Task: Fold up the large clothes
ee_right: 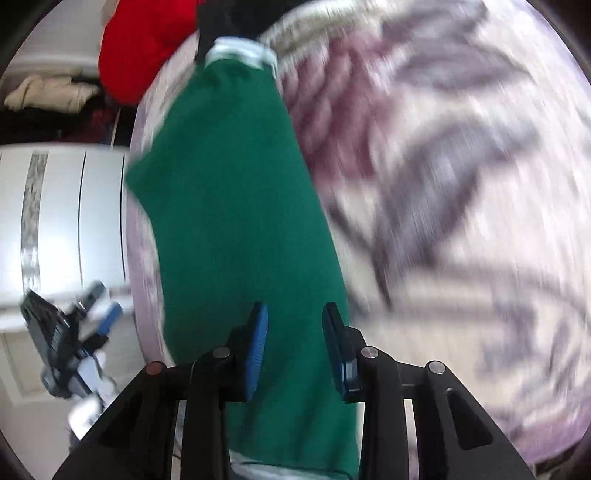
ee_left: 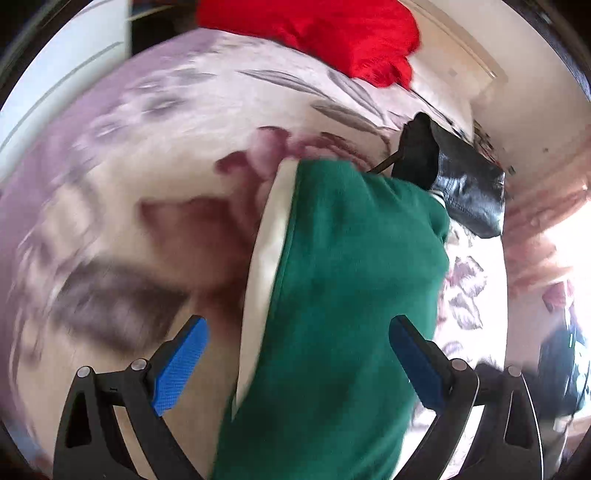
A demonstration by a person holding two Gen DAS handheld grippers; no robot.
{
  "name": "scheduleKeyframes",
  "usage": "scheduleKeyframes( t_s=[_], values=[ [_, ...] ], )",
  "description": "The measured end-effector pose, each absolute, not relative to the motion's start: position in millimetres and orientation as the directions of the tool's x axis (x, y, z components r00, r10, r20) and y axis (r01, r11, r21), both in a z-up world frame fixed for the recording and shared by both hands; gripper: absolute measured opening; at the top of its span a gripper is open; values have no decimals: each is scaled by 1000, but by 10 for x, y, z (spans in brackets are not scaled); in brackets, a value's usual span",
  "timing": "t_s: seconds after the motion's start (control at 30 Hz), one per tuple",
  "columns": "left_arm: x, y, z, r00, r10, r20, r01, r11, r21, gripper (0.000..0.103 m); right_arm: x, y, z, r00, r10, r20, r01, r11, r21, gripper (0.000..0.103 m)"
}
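I am seeing no brand, label or readable writing in either view; both are smeared by motion blur.

Through the left wrist camera, my left claw (ee_left: 297, 363) is standing spread wide, its blue pads clear of everything. Below it the green garment (ee_left: 351, 280) is lying in a long folded strip on the bed (ee_left: 155, 147), whose cover is printed with purple and maroon flowers. A cream band (ee_left: 269, 236) is showing along the strip's left edge. This view alone is giving me a black leather-looking bag (ee_left: 461, 181) resting at the far end of the garment, just beside it. A red cloth (ee_left: 332, 33) is lying at the far edge of the bed.

Through the right wrist camera, my right claw (ee_right: 295, 349) is hanging over the near part of the same green garment (ee_right: 236, 206), its jaws partly open with a clear gap between them and not pinching any fabric. From here the strip is running away from me toward a white-and-pale-blue trimmed end (ee_right: 242, 53), with the red cloth (ee_right: 147, 48) beyond it. Only this view is showing white cabinet fronts (ee_right: 62, 214) beside the bed, a beige bundle (ee_right: 48, 92) on a dark shelf, and my left claw (ee_right: 74, 343) from outside, blurred, off the bed's edge.
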State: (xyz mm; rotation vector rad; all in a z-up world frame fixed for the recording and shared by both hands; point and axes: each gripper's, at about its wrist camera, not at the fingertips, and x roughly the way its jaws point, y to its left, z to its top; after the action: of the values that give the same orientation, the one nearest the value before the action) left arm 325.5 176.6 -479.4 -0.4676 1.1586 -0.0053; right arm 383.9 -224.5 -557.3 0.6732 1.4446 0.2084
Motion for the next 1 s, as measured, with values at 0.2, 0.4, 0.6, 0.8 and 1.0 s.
scheduleKeyframes(
  t_s=[0.2,0.4,0.6,0.8,1.0],
  values=[
    [3706,1969,-5333,340,-359,-869,-159,889,-430,98,5126,-2304,-6071,245,528,-813,403,707,580,71],
    [3238,2189,-5927,270,-596,-757,-255,713,-653,98,4573,-2336,-6627,125,684,-719,372,639,673,100],
    [2687,2128,-5957,255,-720,-645,-231,603,-764,98,3947,-1984,-7210,-38,841,-540,413,505,758,100],
    [1760,2013,-6010,119,-743,-658,-264,615,-743,98,3204,-1839,-7295,-165,860,-483,433,503,748,100],
    [1140,1811,-6120,153,-711,-686,-297,629,-718,98,2711,-1614,-7408,-202,868,-453,433,494,754,101]
  ],
)
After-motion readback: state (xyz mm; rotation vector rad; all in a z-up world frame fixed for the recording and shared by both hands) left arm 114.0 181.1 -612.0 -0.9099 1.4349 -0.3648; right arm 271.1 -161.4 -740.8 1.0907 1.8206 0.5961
